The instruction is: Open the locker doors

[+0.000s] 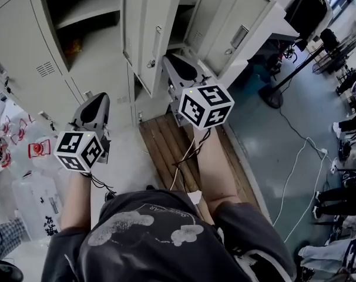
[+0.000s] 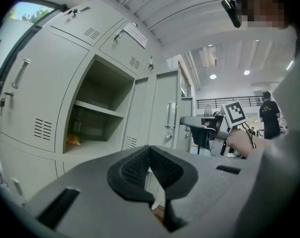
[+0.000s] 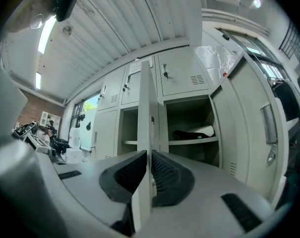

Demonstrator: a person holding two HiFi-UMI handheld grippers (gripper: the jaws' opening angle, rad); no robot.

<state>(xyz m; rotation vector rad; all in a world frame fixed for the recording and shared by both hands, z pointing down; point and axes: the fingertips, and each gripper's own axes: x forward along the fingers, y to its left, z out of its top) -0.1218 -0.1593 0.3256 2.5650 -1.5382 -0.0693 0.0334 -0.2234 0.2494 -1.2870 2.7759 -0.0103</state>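
Observation:
Grey metal lockers (image 1: 25, 51) fill the top of the head view. A middle locker door (image 1: 144, 34) stands swung out, and my right gripper (image 1: 170, 57) reaches level to its free edge. In the right gripper view that door's edge (image 3: 146, 133) runs upright between the jaws, and both black pads (image 3: 165, 175) press on it. My left gripper (image 1: 99, 98) hangs lower left, apart from the lockers. Its pads (image 2: 135, 167) meet at the tip with nothing between them. Beyond it are an open compartment (image 2: 98, 113) and the held door (image 2: 167, 113).
Another door (image 1: 237, 31) stands open at the right, next to a compartment with a dark thing on its shelf (image 3: 189, 132). A wooden pallet (image 1: 184, 151) lies underfoot. A fan stand (image 1: 272, 96), floor cables (image 1: 295, 157), seated people (image 1: 342, 204) and plastic containers (image 1: 34, 192) surround me.

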